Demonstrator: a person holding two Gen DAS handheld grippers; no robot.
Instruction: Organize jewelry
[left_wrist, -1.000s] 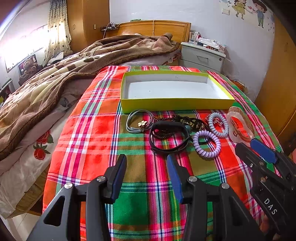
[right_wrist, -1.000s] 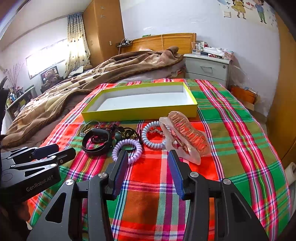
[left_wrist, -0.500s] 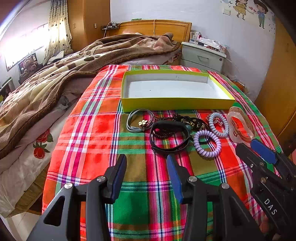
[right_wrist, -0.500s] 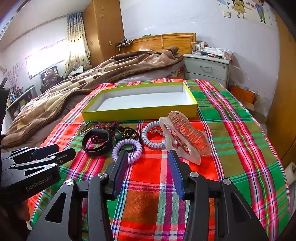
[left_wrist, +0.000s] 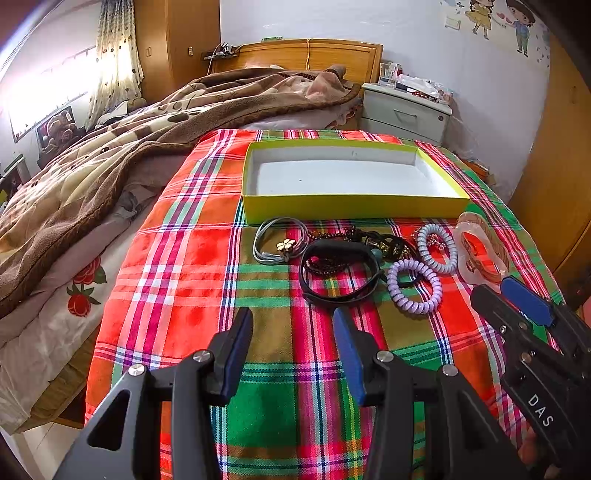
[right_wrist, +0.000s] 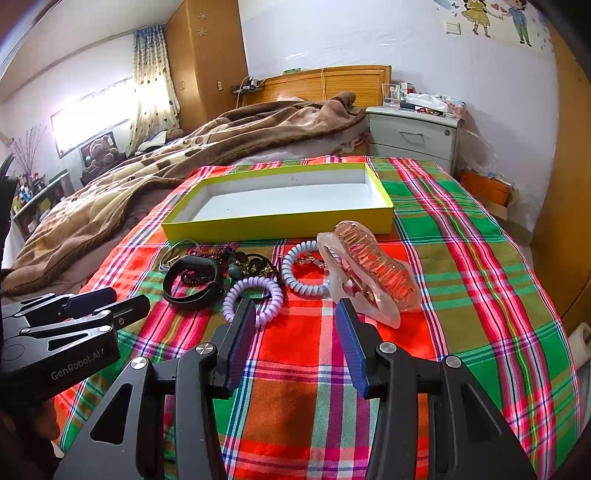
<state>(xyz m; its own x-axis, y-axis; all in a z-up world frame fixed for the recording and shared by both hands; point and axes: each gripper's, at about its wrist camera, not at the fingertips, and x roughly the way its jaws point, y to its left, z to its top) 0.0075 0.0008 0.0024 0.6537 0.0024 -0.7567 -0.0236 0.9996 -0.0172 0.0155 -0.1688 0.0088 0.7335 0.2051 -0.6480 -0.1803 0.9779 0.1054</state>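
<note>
On the bed, on a plaid cloth (left_wrist: 177, 280), items listed left to right as the left wrist view shows them:

1. Grey cord (left_wrist: 275, 242) with gold flower charm, at 11 o'clock from the pile's middle, just before the box wall.
2. Black band (left_wrist: 340, 273), centre, lying over dark beads (left_wrist: 332, 264).
3. Dark bead tangle (left_wrist: 388, 247), touching the band at its 1 o'clock.
4. Lilac coil (left_wrist: 415, 286), at 4 o'clock from the band.
5. Blue coil (left_wrist: 437, 249), just beyond the lilac one.
6. Pink claw clip (right_wrist: 369, 269), rightmost, touching the blue coil.
7. Box (left_wrist: 351, 212), yellow walls, white floor, nothing in it, at 12 o'clock beyond the whole row.

Tongs: left tongs (left_wrist: 291, 354) spread, nothing between them, over bare cloth at 6 o'clock from the band. Right tongs (right_wrist: 295, 332) likewise spread and unloaded, just short of the lilac coil and clip.

Step, as judged: the start; no piece boxed yet. The next move calls for lowering one pair of tongs onto an outlying piece, pinching it and lifting it over the near wall.

Room: bare cloth wide at 9 o'clock; cloth edge falls away at left and right. The two tongs stand near each other at the right, so crossing paths is the risk.
</note>
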